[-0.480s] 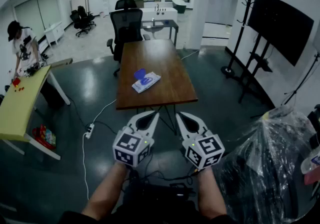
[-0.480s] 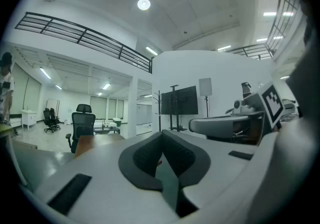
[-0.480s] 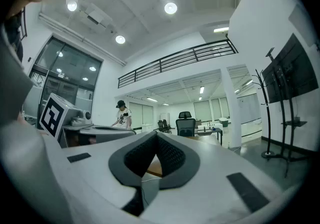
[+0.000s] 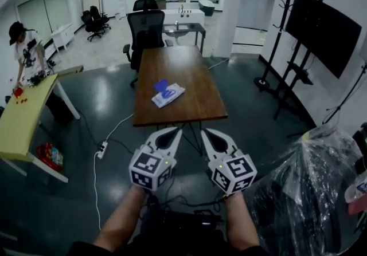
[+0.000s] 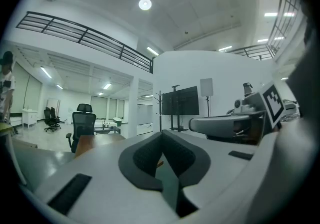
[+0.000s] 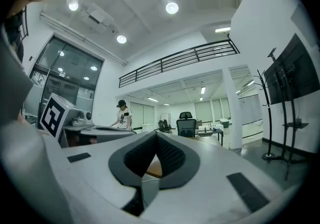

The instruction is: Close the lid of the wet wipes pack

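Across the floor up ahead, the wooden desk [image 4: 192,71] is well out of reach, so I guess that's why the left gripper [image 4: 172,132] and right gripper [image 4: 209,133] just hang level, both pressed together on nothing. The wet wipes pack [image 4: 169,95] lies on that desk, blue lid [image 4: 160,85] flipped open.
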A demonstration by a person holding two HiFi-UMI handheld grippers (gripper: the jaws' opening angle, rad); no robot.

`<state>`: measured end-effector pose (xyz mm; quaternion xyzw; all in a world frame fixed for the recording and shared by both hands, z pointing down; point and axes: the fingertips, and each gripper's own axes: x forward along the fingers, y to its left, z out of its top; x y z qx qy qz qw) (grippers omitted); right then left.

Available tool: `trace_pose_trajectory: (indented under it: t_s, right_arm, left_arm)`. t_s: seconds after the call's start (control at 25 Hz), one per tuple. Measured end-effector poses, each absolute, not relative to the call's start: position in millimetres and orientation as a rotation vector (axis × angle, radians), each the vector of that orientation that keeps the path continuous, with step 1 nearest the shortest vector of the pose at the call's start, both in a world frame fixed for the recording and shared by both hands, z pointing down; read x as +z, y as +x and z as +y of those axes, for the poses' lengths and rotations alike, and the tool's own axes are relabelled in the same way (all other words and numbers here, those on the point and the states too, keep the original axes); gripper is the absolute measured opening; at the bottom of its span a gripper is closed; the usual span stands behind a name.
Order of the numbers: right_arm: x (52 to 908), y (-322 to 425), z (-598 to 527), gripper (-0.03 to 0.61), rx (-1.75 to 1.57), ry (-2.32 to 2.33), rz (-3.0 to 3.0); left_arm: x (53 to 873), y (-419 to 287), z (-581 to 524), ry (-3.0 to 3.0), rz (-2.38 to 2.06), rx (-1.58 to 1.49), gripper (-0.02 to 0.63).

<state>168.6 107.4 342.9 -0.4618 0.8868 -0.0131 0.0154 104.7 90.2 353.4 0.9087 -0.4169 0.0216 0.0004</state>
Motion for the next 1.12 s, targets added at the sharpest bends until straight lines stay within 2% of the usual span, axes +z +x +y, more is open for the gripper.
trace_pose_trajectory:
  t_s: [0.48,1.12]
  right_arm:
    - [352.2,146.5,74.8,0.011,-0.073,-1.460,2.776]
    - [356.3,61.2,-45.7,0.011,-0.129,-1.593,2.772]
  left_arm:
    - [359.0,77.6,57.9,2.829,-1.315,0.057,0.006]
    - [371.9,-9.5,-68.5,2.824,-1.205,0.084,0.006]
